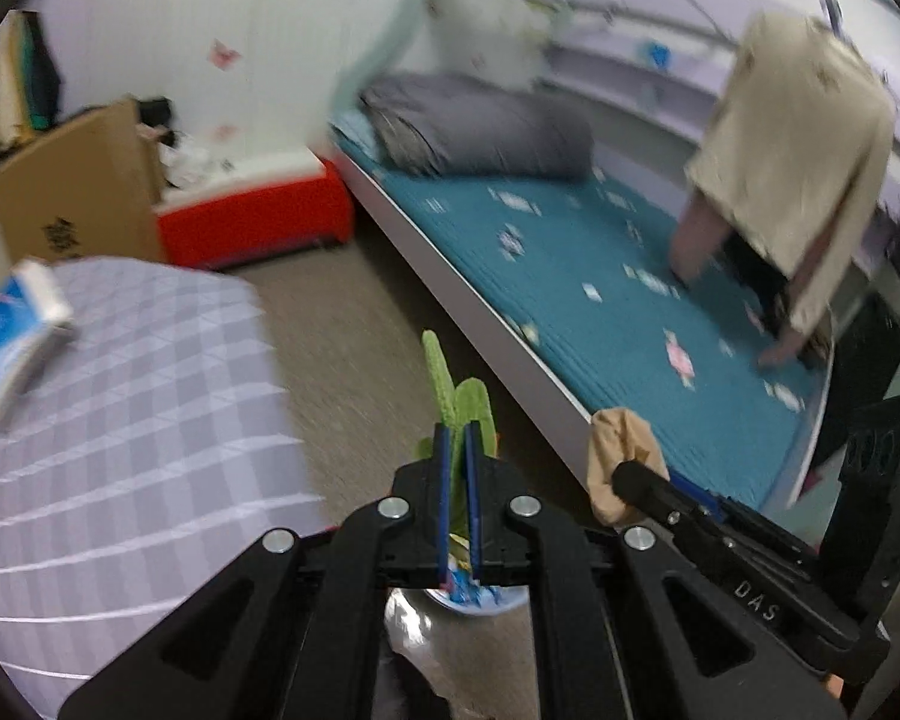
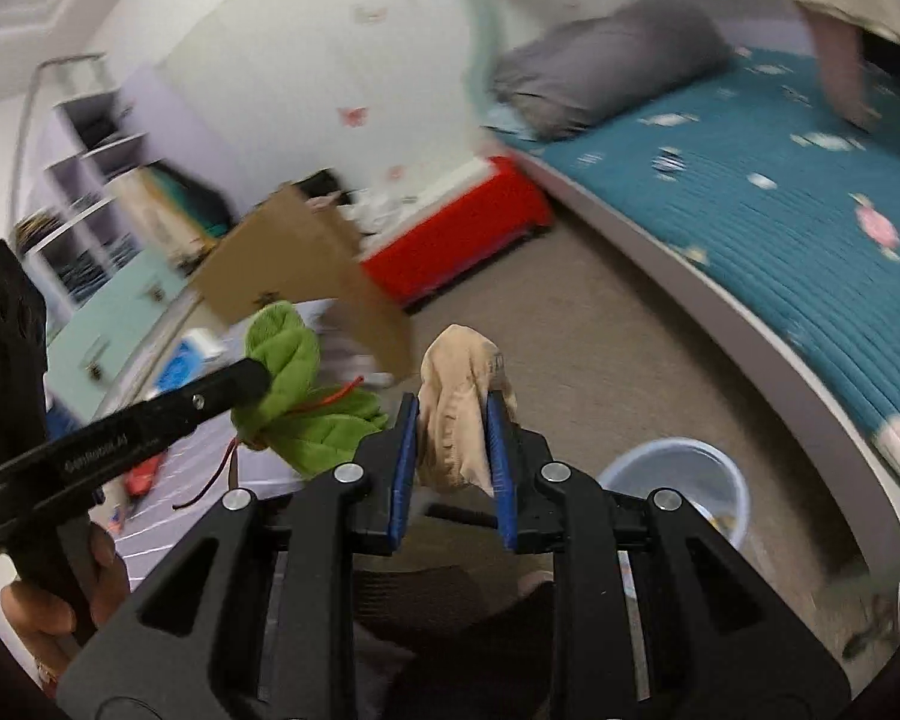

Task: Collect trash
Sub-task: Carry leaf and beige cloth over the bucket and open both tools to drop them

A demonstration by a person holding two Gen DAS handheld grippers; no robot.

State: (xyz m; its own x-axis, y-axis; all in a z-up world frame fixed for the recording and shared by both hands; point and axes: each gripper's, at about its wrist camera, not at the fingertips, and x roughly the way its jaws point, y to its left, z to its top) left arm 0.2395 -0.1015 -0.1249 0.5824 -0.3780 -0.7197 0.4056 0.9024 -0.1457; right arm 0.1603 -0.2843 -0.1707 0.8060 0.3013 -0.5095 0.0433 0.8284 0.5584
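carrying step: left gripper point(image 1: 459, 456) clamps a green leaf point(image 1: 459, 402), right gripper point(image 2: 453, 438) pinches a tan wad point(image 2: 459, 372); next, drop both into the blue bin point(image 2: 678, 480).

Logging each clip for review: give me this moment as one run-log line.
left hand-held gripper: shut on green leaf | right hand-held gripper: shut on beige crumpled piece | bin: on floor, nothing dropped yet

Whole room motion-blurred; bin point(image 2: 678, 480) contents unreadable; hanging garment point(image 1: 804, 162) cut off.
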